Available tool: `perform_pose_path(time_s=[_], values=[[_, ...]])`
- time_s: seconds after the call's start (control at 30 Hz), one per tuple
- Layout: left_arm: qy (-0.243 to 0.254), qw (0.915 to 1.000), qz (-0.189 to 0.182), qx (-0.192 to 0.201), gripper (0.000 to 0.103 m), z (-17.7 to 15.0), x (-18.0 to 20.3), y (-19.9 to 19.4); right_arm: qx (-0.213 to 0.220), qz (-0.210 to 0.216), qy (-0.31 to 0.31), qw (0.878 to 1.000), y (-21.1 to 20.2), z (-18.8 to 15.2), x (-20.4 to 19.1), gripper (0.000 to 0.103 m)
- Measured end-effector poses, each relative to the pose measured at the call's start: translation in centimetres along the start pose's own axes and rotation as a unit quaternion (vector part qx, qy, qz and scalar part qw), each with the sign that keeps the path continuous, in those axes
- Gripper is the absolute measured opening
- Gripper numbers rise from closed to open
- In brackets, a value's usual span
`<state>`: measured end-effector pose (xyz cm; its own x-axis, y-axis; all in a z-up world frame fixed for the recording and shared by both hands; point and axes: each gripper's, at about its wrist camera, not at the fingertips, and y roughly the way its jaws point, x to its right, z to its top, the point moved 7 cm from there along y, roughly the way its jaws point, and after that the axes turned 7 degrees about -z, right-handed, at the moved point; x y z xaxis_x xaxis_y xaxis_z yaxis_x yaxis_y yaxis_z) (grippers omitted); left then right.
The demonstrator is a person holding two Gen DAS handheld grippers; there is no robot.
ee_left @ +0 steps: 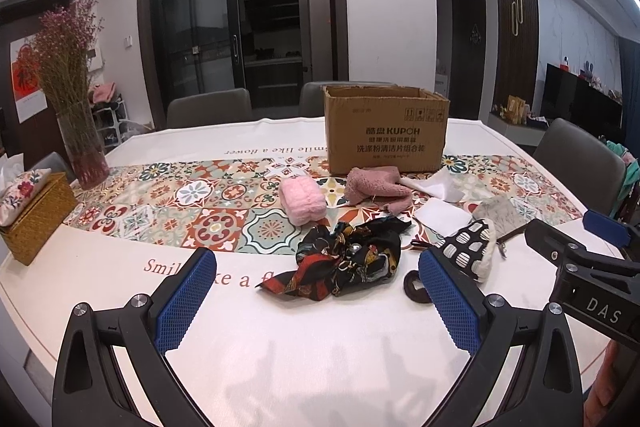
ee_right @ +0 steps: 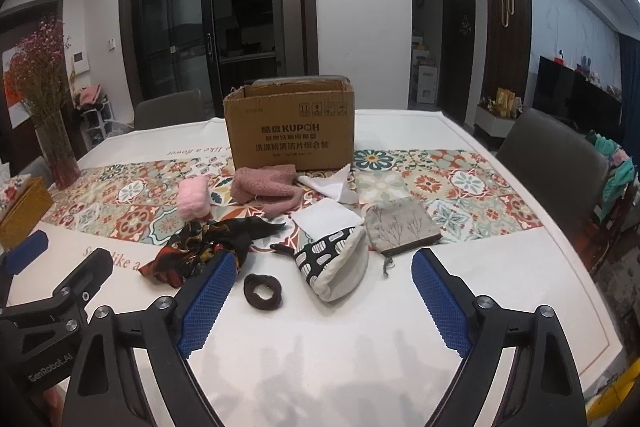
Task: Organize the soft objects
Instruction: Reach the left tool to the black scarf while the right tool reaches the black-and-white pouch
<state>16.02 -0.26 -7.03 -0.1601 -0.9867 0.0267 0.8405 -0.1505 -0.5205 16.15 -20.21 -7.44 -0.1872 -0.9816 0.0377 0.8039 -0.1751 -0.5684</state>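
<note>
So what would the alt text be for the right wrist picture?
An open right gripper hovers empty over a table of soft things: a brown hair tie, a patterned pouch and a dark scarf, with a cardboard box behind.

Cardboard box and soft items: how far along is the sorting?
Nothing looks done: the scarf, hair tie, pouches and cloths lie in front of the cardboard box. Both the left hand-held gripper and the right hand-held gripper are open, empty. Everything remains.

Bare near tablecloth (ee_right: 320, 347); farther, blocked by scarf (ee_right: 208, 247), hair tie (ee_right: 263, 291), pouches (ee_right: 340, 263), cardboard box (ee_right: 290, 125).
</note>
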Motion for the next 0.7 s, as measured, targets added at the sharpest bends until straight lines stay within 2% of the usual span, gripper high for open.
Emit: perform_pose_path(time_s=[0.1, 0.3, 0.57, 0.7], values=[[0.002, 0.9999, -0.001, -0.01, 0.103, 0.2, 0.0, 1.4, -0.011, 0.004, 0.003, 1.0, 1.5, 0.1, -0.1, 0.082], [0.01, 0.9997, -0.003, -0.024, 0.103, 0.3, 0.5, 4.2, -0.036, 0.013, 0.016, 0.999, 4.4, -0.1, 0.2, 0.075], [0.013, 0.9983, -0.005, -0.057, 0.103, -0.1, 1.1, 8.0, -0.089, 0.026, 0.033, 0.995, 8.7, -1.4, 0.6, 0.065], [0.013, 0.9975, -0.01, -0.068, 0.103, -0.2, 1.3, 9.5, -0.111, 0.033, 0.043, 0.992, 10.3, -2.0, 0.6, 0.064]])
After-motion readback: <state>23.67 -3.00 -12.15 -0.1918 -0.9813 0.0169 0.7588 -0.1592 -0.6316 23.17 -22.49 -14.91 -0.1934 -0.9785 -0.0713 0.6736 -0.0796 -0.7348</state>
